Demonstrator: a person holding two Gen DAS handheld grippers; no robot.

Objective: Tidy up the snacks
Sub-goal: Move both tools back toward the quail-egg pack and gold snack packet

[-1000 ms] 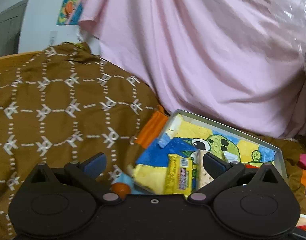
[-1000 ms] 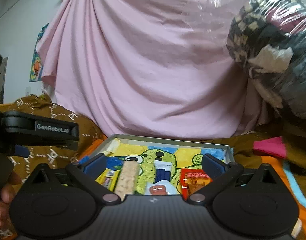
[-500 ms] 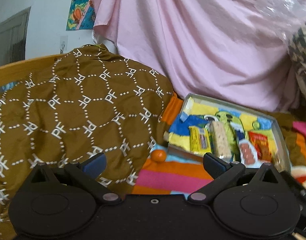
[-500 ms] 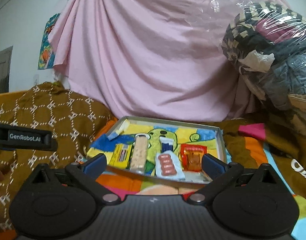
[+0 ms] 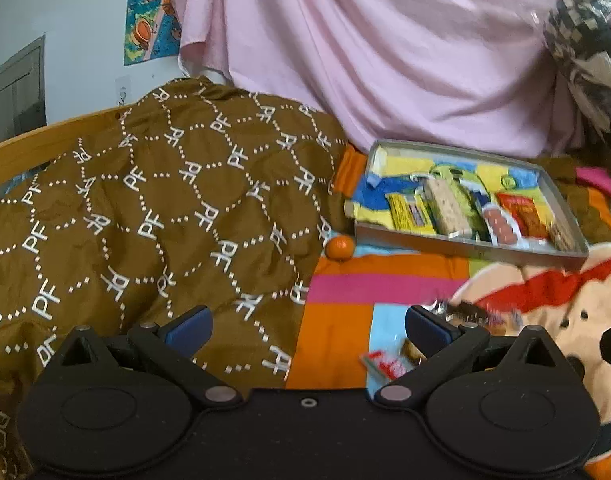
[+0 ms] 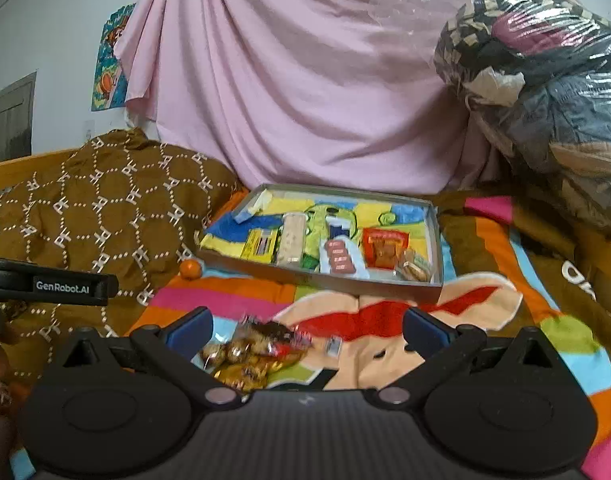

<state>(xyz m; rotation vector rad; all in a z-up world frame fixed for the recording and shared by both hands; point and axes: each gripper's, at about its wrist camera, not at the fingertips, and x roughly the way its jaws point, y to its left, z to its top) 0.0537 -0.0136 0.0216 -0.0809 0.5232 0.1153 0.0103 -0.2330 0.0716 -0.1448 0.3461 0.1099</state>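
A shallow grey tray (image 6: 321,278) with a cartoon-printed floor lies on the bed and holds several snack packets in a row. It also shows in the left wrist view (image 5: 465,242). A pile of loose wrapped snacks (image 6: 253,354) lies on the blanket just in front of my right gripper (image 6: 307,326), which is open and empty. In the left wrist view the loose snacks (image 5: 389,362) lie by the right finger of my left gripper (image 5: 307,326), also open and empty. A small orange ball (image 5: 339,247) sits by the tray's near left corner.
A brown patterned quilt (image 5: 145,220) is heaped on the left. A pink sheet (image 6: 305,80) hangs behind the tray. A plastic-wrapped bundle of cloth (image 6: 545,100) stands at the right. A colourful cartoon blanket (image 6: 485,320) covers the bed.
Both grippers have pulled back from the tray, which now looks smaller and farther. The loose snacks on the blanket have come into view in front of the fingers.
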